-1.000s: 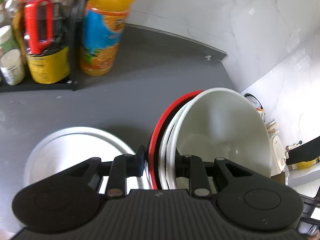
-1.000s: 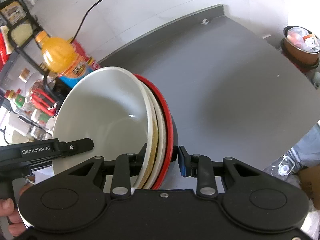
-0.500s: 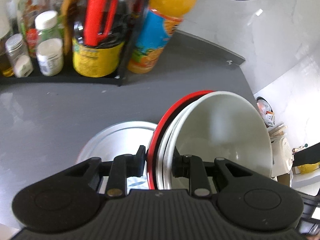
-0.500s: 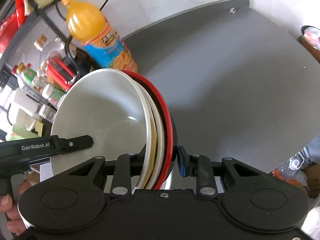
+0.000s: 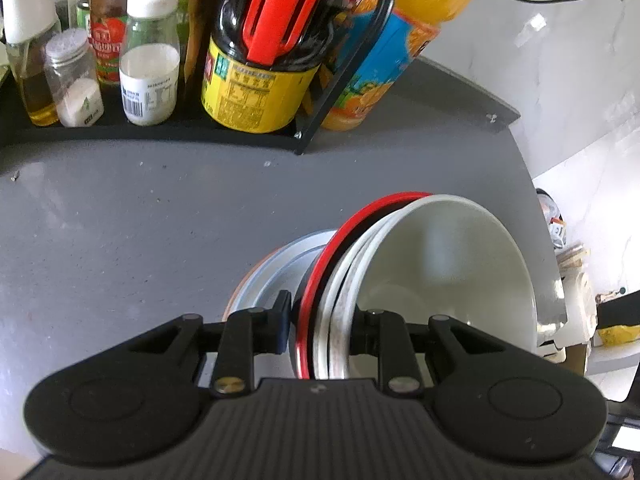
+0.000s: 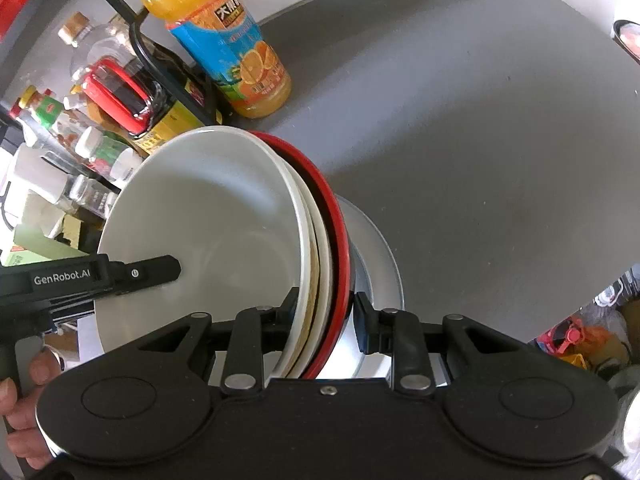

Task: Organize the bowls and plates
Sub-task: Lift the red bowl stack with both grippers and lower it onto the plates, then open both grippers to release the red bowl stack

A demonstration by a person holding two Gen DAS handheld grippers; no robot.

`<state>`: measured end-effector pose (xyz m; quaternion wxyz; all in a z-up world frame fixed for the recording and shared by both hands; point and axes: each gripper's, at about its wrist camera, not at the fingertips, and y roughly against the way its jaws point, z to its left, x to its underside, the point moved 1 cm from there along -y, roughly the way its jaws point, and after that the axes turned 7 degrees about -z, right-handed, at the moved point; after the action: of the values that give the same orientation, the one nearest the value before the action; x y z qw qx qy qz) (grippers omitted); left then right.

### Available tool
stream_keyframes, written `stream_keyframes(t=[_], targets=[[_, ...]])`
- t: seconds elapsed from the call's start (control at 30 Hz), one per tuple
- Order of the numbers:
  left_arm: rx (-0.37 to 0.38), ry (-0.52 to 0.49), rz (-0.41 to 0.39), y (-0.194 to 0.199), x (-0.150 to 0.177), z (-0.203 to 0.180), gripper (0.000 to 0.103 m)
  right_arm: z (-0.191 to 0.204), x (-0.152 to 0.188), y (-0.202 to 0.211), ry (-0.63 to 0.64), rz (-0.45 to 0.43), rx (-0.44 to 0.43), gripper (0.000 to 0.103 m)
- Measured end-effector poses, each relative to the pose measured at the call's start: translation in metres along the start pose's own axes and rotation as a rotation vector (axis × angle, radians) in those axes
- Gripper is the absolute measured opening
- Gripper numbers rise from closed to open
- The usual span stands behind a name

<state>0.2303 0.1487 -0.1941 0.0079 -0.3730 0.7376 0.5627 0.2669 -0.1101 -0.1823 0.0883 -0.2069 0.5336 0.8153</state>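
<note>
Carried over the plate [image 5: 276,268] toward the counter's [image 5: 140,220] rack-side edge, bowls [image 5: 444,264] are pinched by both grippers, left [image 5: 320,320] and right [image 6: 326,312].

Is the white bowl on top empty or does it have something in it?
Empty. The white bowl shows a bare inside in both views, nested in the stack clamped by both grippers.

Two black two-finger grippers were in view, the left gripper [image 5: 320,330] and the right gripper [image 6: 326,326]. One nested stack of bowls showed three rims: one white bowl [image 6: 208,224], one cream bowl [image 6: 320,264], one red-rimmed black bowl [image 6: 338,232]. One pale flat plate [image 5: 280,264] lay at 9 o'clock of it. One orange juice bottle [image 6: 228,48] stood at 12 o'clock
</note>
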Motion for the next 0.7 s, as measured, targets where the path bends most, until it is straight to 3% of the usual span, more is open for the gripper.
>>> stream_keyframes(t=[0.37, 0.53, 0.7], targets=[[0.024, -0.069, 0.056, -0.011, -0.002, 0.005, 0.024, 0.002, 0.006, -0.008, -0.081, 0.003, 0.039, 0.028], [0.033, -0.072, 0.067, -0.011, -0.004, 0.003, 0.028, -0.005, 0.012, -0.001, -0.13, -0.003, 0.001, 0.034], [-0.005, -0.109, -0.012, 0.008, -0.005, -0.005, 0.069, -0.005, 0.011, 0.031, -0.125, -0.096, -0.039, 0.052]])
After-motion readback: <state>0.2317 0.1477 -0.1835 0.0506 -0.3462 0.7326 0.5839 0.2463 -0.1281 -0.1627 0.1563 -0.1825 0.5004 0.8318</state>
